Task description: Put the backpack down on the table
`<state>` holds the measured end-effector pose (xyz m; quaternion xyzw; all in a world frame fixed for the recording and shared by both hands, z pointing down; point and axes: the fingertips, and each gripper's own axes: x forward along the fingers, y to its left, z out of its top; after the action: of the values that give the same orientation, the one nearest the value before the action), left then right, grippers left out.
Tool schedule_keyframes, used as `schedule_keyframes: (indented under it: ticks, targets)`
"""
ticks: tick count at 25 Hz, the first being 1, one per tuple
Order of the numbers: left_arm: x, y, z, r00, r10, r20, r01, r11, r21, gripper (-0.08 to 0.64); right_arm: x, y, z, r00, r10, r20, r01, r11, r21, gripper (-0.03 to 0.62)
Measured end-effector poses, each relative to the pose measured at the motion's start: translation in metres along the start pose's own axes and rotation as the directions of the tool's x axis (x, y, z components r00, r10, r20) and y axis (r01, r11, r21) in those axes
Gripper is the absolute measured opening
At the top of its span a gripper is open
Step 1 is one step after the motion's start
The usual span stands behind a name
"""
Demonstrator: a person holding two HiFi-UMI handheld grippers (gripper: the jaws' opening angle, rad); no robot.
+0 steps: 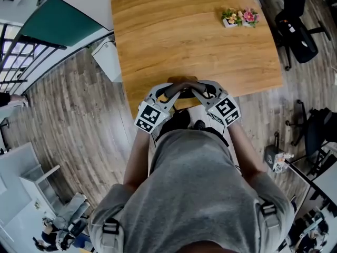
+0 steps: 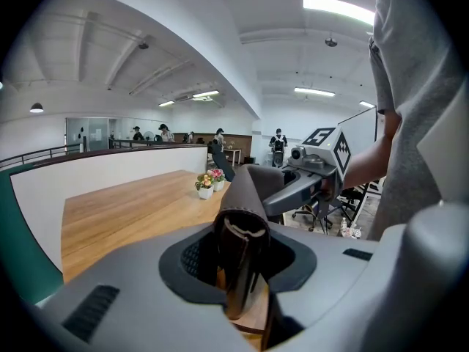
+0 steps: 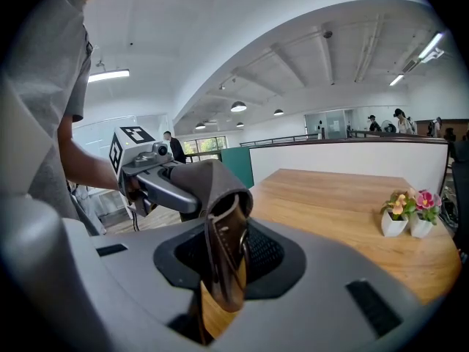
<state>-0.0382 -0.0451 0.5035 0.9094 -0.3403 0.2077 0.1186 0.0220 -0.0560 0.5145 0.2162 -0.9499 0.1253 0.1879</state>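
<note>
A: Left gripper (image 1: 169, 91), state?

B: Jaws partly closed and clamped on the brown leather handle (image 1: 181, 81) of the backpack (image 1: 181, 121). In the left gripper view the strap is folded and pinched upright between the jaws. From there it arches up and to the right, towards the other gripper.

A: Right gripper (image 1: 196, 90)?

B: Same grip. Its jaws are partly closed on the other end of the handle. In the right gripper view the leather stands between the jaws and bends off left, where the left gripper's grey jaw meets it.

A: So both tips are on one strap?

B: Yes. In the head view they converge from left and right, with the handle bridging the gap between them.

A: Where is the backpack?

B: The handle sits over the near edge of the wooden counter (image 1: 174, 30). The dark and pale body shows below the grippers, between the person's forearms and close to the grey shirt. It lies on the near side of the counter edge. I cannot tell whether it touches the counter.

A: Anything else on the counter?

B: Two small white flower pots (image 1: 240, 17) stand side by side at the far right, well apart from the grippers. A black office chair (image 1: 297, 33) stands on the floor (image 1: 79, 115) to the right of the counter.
</note>
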Motion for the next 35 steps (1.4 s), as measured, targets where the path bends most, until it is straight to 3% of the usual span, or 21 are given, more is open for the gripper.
schedule_keyframes:
  ticks: [7,13,21,35]
  targets:
    - [0.010,0.030,0.001,0.999,-0.051,-0.010,0.051,0.998,0.033,0.117,0.023,-0.015,0.008,0.999,-0.048,-0.003,0.048,0.998,0.027,0.095]
    - [0.015,0.054,0.002,0.996,-0.089,-0.008,0.090,0.994,0.063,0.117,0.041,-0.028,0.014,0.994,-0.111,-0.009,0.111,0.994,-0.003,0.097]
    - [0.026,0.066,0.003,0.991,-0.136,-0.011,0.136,0.987,0.087,0.117,0.048,-0.036,0.019,0.989,-0.147,-0.013,0.147,0.989,0.010,0.097]
    - [0.054,0.078,-0.008,0.995,-0.099,-0.030,0.101,0.993,0.056,0.118,0.058,-0.063,0.005,0.988,-0.142,-0.062,0.140,0.990,-0.029,0.095]
